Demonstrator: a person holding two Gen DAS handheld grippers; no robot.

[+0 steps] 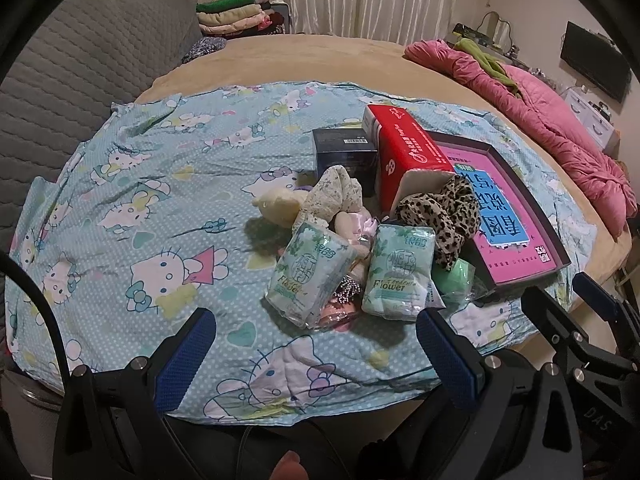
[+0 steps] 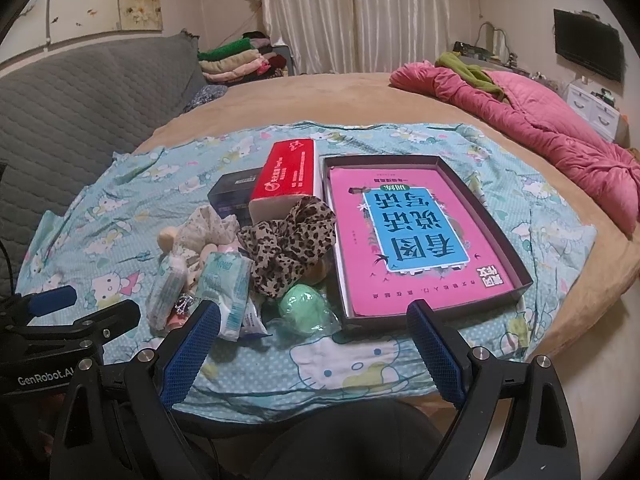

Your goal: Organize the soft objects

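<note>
Open sheet is lying free at left; tissue packs and the dark tray are crowding the right side

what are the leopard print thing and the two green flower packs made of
Leopard print scrunchie: thin woven fabric, it seems, matte, gathered in soft ruffles.
Flower packs: glossy printed plastic film, judging by its crinkles and glints; probably tissues inside.

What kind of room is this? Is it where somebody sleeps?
Most likely a bedroom. The things lie on a big bed with a pink quilt bunched on it, a padded grey headboard stands at one side, and folded clothes are stacked by the curtains.
</note>
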